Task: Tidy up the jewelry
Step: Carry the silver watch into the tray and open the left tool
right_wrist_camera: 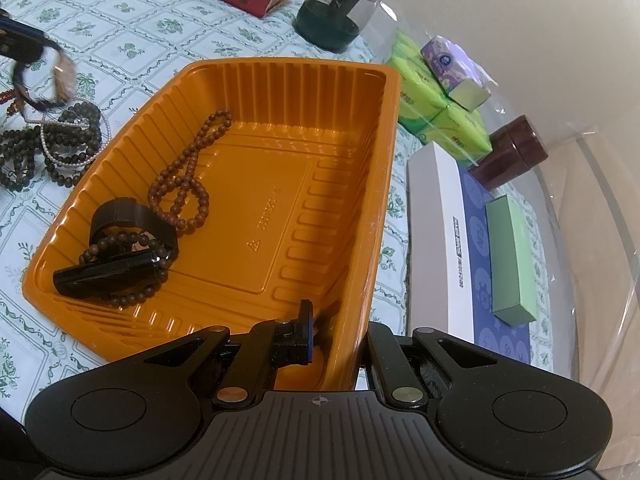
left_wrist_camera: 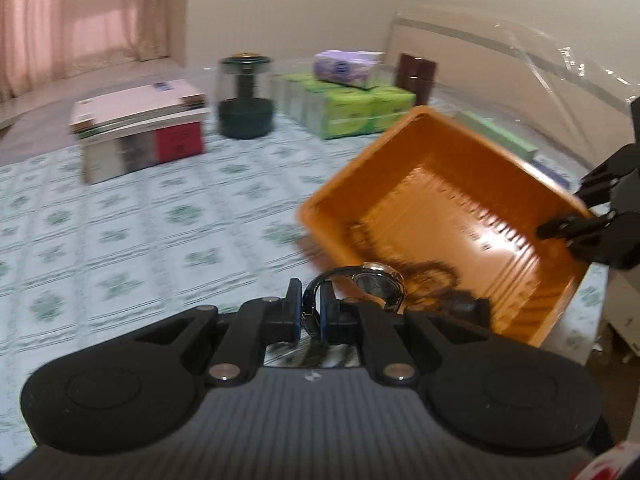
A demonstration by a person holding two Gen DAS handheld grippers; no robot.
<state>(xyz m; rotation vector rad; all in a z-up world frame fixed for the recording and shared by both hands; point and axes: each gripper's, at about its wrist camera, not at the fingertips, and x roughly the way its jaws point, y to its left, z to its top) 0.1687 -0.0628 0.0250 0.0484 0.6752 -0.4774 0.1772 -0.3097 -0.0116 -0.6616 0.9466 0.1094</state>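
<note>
Your tabletop [right_wrist_camera: 120, 12] carries an orange tray [right_wrist_camera: 280, 128] near its right edge. Your right tongs [right_wrist_camera: 340, 332] are clamped on the tray's near-right wall, one finger inside and one outside. In the tray's near-left corner lie a brown bead string [right_wrist_camera: 188, 176], a black band [right_wrist_camera: 124, 216] and a black tube [right_wrist_camera: 104, 270]. Just left of the tray sits a pile of dark beads [right_wrist_camera: 48, 148]. Your left tongs [left_wrist_camera: 310, 312] are closed on the strap of a wristwatch [left_wrist_camera: 376, 284], held in front of the tray.

Soft indoor light, perhaps window-lit; left view motion-blurred (fisheye-bent edges).
</note>
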